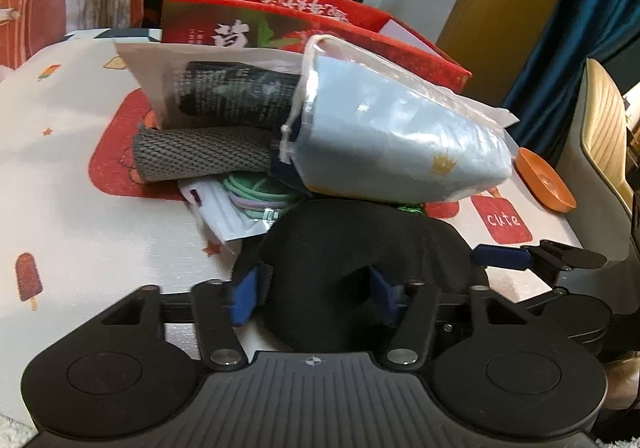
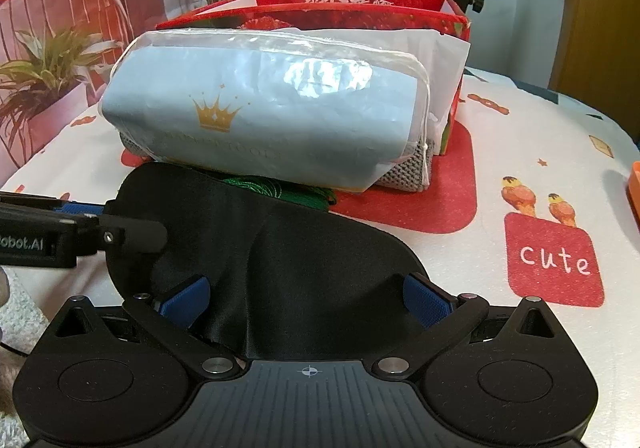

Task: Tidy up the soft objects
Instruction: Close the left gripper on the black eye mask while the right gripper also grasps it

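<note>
the left gripper [image 1: 316, 298] and right gripper [image 2: 308, 298] each clamp the black eye mask [image 2: 280, 248]; lifting evenly toward the red box [image 2: 452, 27] at 12 o'clock likely avoids snagging the blue pouch [image 2: 272, 115].

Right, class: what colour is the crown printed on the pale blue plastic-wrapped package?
Gold, on the pale blue plastic-wrapped package; the crown shows best in the right wrist view.
</note>
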`<state>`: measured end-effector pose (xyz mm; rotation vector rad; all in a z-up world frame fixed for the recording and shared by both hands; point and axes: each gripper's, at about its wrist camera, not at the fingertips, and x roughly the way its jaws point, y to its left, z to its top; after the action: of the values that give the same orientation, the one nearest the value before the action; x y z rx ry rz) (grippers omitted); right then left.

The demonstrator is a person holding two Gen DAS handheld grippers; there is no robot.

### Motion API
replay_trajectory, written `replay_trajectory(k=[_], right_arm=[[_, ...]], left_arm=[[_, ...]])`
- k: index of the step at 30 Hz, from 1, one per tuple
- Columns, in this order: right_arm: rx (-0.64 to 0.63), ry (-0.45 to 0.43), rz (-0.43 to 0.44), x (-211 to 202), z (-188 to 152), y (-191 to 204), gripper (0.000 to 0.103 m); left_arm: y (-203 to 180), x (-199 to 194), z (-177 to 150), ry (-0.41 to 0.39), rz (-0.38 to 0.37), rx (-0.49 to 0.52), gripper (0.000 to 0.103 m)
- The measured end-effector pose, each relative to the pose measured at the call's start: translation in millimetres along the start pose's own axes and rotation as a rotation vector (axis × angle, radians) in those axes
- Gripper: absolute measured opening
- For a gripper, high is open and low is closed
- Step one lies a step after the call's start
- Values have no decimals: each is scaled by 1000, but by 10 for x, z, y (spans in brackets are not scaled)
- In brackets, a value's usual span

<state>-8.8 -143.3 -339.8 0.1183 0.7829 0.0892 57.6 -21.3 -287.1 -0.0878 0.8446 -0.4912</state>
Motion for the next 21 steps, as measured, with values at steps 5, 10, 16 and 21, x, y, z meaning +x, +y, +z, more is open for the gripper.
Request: replay_trajectory(k=[5, 10, 16, 21], right_arm=[[27, -14, 6, -73, -8, -13, 103], [195, -36, 5, -193, -79, -299, 103], [240, -33, 38, -161, -106, -398, 103], [252, -28, 81, -100, -100, -405, 102]], left_arm=[[44, -64, 20, -24, 41, -15, 27], [81, -56, 15, -14, 93, -18, 26], [217, -22, 9, 15, 131, -72, 27], [196, 1, -11, 26, 151, -54, 30]])
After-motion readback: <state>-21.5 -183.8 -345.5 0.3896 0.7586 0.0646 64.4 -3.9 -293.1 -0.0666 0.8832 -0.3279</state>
